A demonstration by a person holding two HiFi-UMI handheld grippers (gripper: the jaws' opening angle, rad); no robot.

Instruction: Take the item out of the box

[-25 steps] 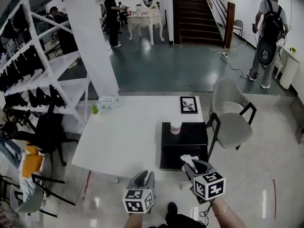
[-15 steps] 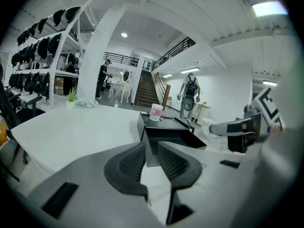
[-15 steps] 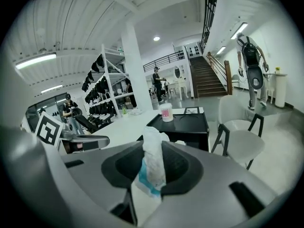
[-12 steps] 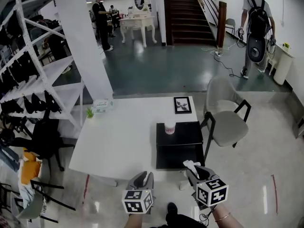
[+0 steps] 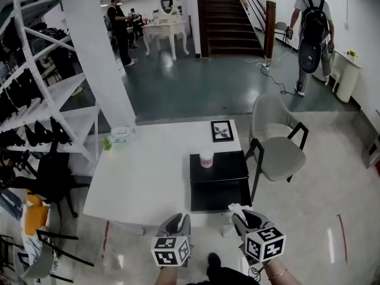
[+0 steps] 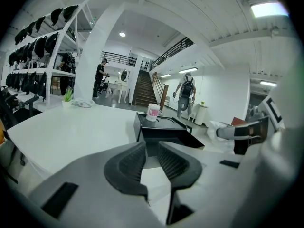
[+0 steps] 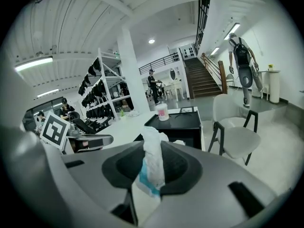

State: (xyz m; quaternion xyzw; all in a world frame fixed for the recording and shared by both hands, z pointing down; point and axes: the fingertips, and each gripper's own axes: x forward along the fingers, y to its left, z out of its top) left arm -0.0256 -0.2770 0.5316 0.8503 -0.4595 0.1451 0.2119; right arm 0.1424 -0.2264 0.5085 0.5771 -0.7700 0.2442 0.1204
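A black box (image 5: 218, 180) stands on the right part of the white table (image 5: 148, 177), with a white and pink cup (image 5: 206, 159) on its top. My right gripper (image 5: 242, 214) hovers off the table's near edge, in front of the box. Its jaws are closing on a crumpled white and blue packet (image 7: 150, 167), whose top sticks up above the pads. My left gripper (image 5: 177, 222) is beside it to the left, jaws a little apart and empty. The left gripper view looks over the table at the box (image 6: 161, 129) and cup (image 6: 153, 112).
A framed picture (image 5: 222, 130) lies behind the box. A tissue pack (image 5: 120, 134) and a small plant (image 5: 107, 142) sit at the far left corner. A grey chair (image 5: 276, 147) stands right of the table, white shelving (image 5: 53, 105) to the left. People stand far off.
The view has drawn back from the table, so the box sits farther from both grippers. The right gripper still holds the packet, now clear of the box front.
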